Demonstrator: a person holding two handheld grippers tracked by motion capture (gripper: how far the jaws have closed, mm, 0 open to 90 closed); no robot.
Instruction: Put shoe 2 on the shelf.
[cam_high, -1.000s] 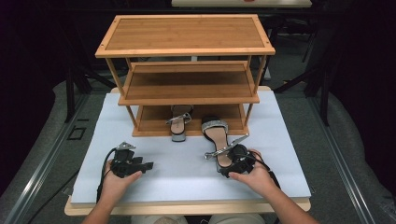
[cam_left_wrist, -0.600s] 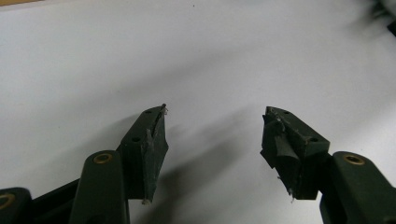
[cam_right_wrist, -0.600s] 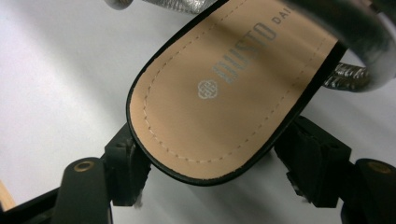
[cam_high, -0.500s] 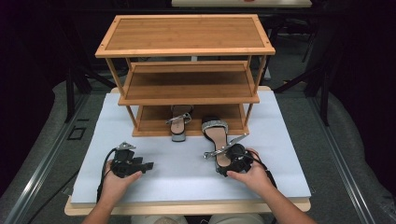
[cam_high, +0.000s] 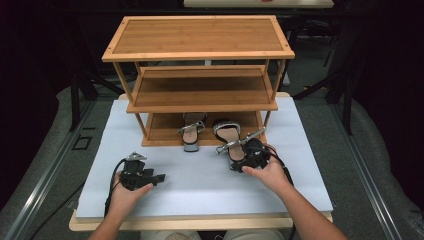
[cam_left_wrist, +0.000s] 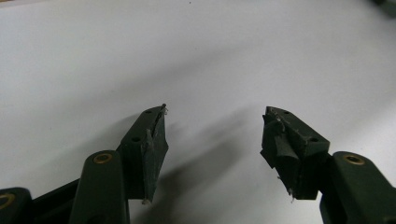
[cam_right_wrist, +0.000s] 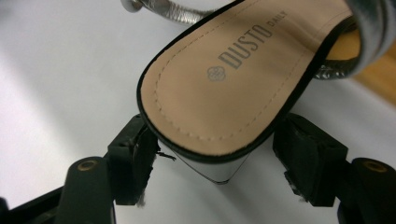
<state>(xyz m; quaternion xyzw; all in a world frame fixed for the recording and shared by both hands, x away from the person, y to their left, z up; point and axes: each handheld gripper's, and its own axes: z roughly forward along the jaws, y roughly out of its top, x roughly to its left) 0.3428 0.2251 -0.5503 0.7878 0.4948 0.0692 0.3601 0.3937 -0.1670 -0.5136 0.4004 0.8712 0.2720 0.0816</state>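
Sandal (cam_high: 231, 141): a silver-strapped heeled shoe with a tan insole, lying on the white mat just in front of the rack, its toe end reaching onto the bottom shelf and its heel end toward the person.
Sandal heel (cam_right_wrist: 210, 163): in the right gripper view it sits between the two black jaws; the insole reads "DUSTO DAILY".
Right gripper (cam_high: 252, 159): at the heel end of that sandal, in front of the right half of the rack; its jaws are spread to either side of the heel, the left pad close against it, the right pad with a small gap.
Right hand (cam_high: 270, 172): wrapped around the gripper from behind.
Rack (cam_high: 200, 55): a three-level wooden shoe rack at the far half of the mat.
Second sandal (cam_high: 191, 131): on the bottom shelf, left of the first, its heel hanging over the front edge.
Left gripper (cam_high: 145, 176): resting on the mat well in front of the rack's left half, jaws spread wide over bare white surface.
Left hand (cam_high: 125, 196): holding that gripper from behind.
Mat (cam_high: 200, 180): white, covering the wooden table.
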